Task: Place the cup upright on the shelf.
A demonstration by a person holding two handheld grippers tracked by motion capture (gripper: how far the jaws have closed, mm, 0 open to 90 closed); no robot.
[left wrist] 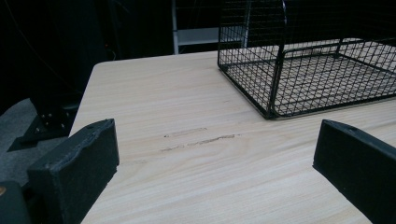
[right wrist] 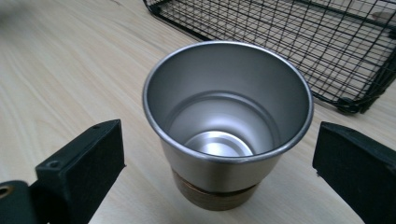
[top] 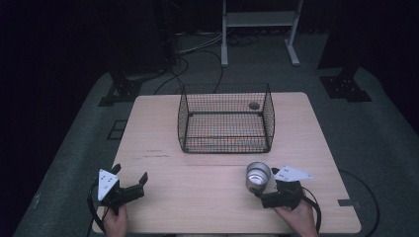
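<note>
An empty stainless steel cup (top: 258, 177) with a brown band at its base stands upright on the wooden table (top: 197, 197), near the front right. My right gripper (top: 265, 183) is open, its two black jaws on either side of the cup (right wrist: 229, 93) with a gap on each side. In the right gripper view the right gripper (right wrist: 218, 136) looks down into the cup. My left gripper (top: 130, 174) rests open at the front left with nothing between its jaws. In its own view the left gripper (left wrist: 217, 135) faces bare table.
A black wire basket (top: 225, 118) stands empty at the table's middle back; its near corner (left wrist: 273, 112) lies ahead and to the right of the left gripper. A small round dark spot (top: 254, 105) shows by the basket's far right. Faint scuff marks (left wrist: 201, 139) cross the wood.
</note>
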